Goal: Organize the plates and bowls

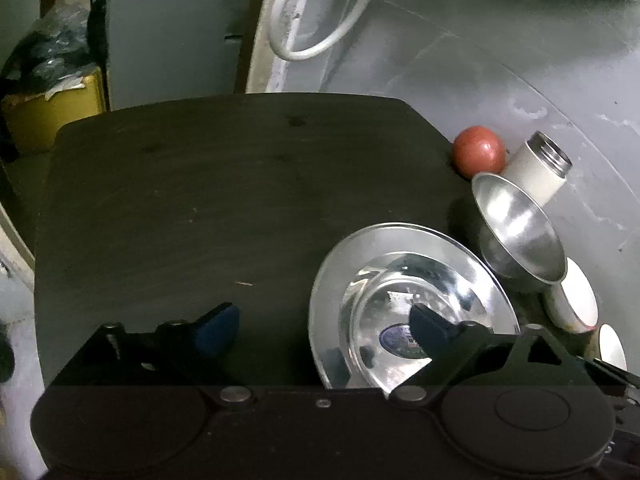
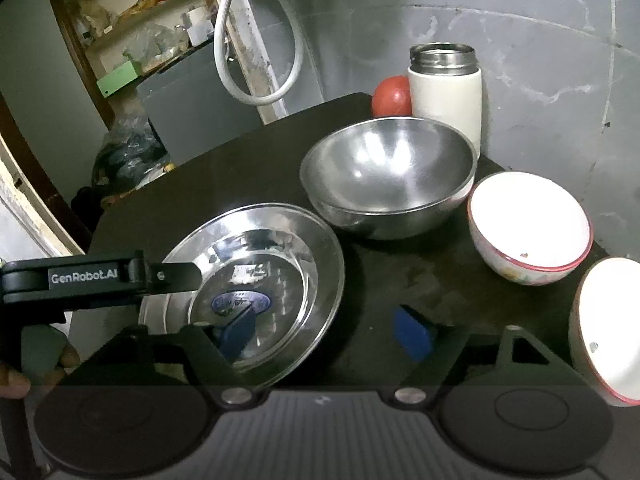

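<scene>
Steel plate (image 2: 256, 280) near the counter's (image 1: 200, 200) front edge looks light, stiff, slippery (grip the rim); both grippers' fingers (image 2: 412, 332) apart.

Ahead of the right-hand fingers (image 2: 414, 338), the red ball (image 2: 390, 96) is half covered by the cream flask (image 2: 446, 96) and the steel bowl (image 2: 388, 176). To their right, the nearer white bowl (image 2: 604, 332) is cut off by the picture's edge. Beside the left fingers (image 2: 238, 334), the sticker (image 2: 240, 303) in the steel plate (image 2: 320, 248) is too blurred to read. In the left wrist view, the white bowl (image 1: 576, 296) beyond the right finger (image 1: 428, 330) sits partly behind the steel bowl.
</scene>
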The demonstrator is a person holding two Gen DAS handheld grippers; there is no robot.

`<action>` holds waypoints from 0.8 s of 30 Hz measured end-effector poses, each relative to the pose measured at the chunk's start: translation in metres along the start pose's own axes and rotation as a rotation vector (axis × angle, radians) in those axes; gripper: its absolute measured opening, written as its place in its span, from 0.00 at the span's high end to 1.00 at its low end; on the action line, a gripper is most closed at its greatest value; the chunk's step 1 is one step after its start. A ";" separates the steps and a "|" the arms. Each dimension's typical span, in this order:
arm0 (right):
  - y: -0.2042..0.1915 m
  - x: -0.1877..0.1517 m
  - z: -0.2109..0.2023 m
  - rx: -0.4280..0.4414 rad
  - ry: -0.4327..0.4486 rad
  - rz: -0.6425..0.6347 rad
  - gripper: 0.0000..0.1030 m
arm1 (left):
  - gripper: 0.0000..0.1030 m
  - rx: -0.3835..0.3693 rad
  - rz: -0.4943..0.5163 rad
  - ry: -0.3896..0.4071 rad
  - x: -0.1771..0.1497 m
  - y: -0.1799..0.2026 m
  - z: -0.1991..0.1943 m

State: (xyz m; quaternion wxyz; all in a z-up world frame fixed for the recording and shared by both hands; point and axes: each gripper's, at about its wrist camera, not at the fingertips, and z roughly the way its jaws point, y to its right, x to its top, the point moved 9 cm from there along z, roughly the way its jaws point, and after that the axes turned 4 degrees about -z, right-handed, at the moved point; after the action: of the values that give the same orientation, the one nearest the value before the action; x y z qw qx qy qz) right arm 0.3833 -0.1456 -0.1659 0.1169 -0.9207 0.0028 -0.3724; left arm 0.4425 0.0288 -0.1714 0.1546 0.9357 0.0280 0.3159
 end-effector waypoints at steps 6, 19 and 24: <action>-0.006 -0.001 0.003 0.023 -0.009 -0.007 0.36 | 0.34 -0.017 0.007 0.003 0.000 0.005 0.000; -0.006 0.001 0.005 0.027 0.002 0.001 0.71 | 0.80 -0.001 -0.001 0.003 -0.001 0.001 -0.008; -0.008 0.002 -0.002 0.034 0.014 -0.007 0.71 | 0.80 0.013 0.047 0.027 -0.005 0.005 -0.020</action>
State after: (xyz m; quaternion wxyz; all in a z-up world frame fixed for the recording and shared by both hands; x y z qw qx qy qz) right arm 0.3823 -0.1386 -0.1617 0.1313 -0.9160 -0.0059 -0.3790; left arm 0.4264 0.0288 -0.1575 0.1405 0.9328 0.0103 0.3317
